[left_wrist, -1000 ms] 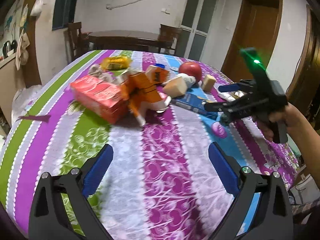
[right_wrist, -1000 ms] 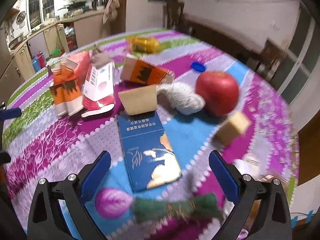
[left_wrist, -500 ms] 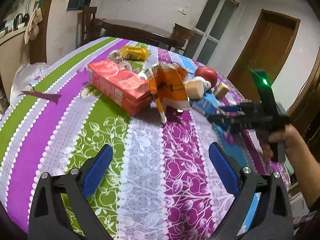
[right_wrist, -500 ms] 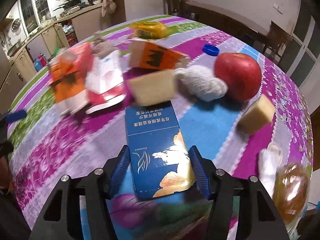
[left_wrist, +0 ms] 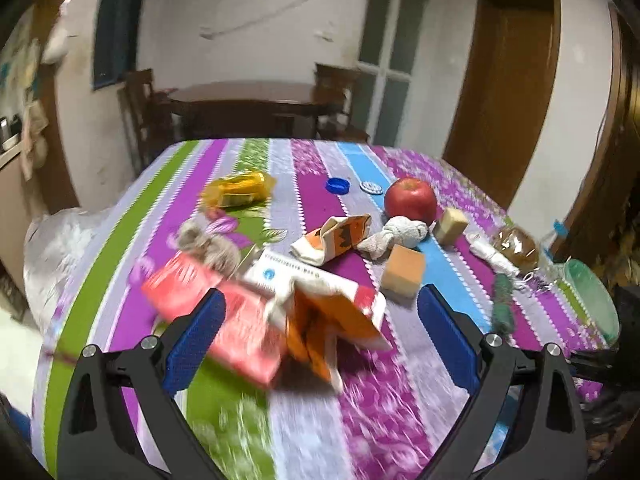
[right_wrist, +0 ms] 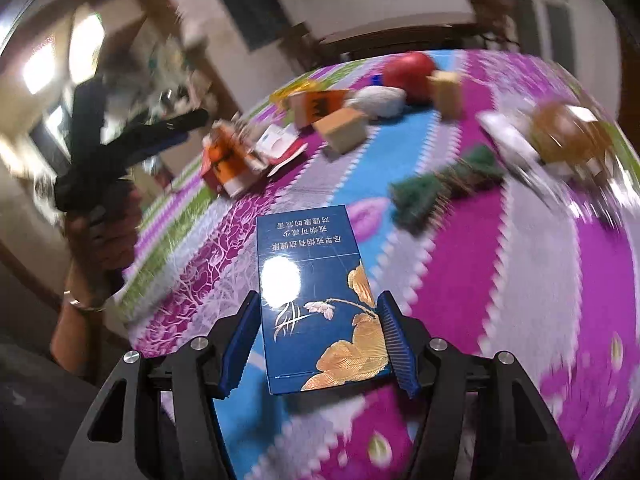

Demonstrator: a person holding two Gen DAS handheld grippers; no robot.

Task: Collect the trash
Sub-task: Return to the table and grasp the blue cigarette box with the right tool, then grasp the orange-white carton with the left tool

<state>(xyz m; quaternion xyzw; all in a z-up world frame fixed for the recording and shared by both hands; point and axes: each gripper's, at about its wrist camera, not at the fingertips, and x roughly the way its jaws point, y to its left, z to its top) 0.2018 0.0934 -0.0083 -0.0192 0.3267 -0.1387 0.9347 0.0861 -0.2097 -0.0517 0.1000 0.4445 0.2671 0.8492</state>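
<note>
Now, from the left: the left gripper (left_wrist: 320, 334) has swung across to face the pile of flattened cartons; its blue fingers (left_wrist: 192, 338) stand released, wide apart, nothing between them but air above the red carton (left_wrist: 224, 324) and the orange carton (left_wrist: 332, 320), which lie just ahead on the striped surface (left_wrist: 384, 400); it has closed in on them since a second ago, so I judge that pile to be its next pick, though nothing there is touched yet.

Further right, the change that matters: the right gripper (right_wrist: 318, 338) has drawn its fingers (right_wrist: 396, 340) in from a wide spread and they are now clenched on the blue pack (right_wrist: 316, 300), one pad against each long side; half a second ago the pack lay flat among the litter, and now the surface looks blurred and tilted behind it while the pack stays sharp, so I take it to be lifted clear, though I cannot see the gap beneath; one piece of trash looks secured and ready to be carried off; no bin shows in either view.

The pack's long axis runs straight out along the fingers, away from the wrist; its printed end points forward toward the green bundle (right_wrist: 440, 188) and the apple (right_wrist: 408, 70), its flowered end sits back between the pads; its broad face is turned up to the camera.
</note>
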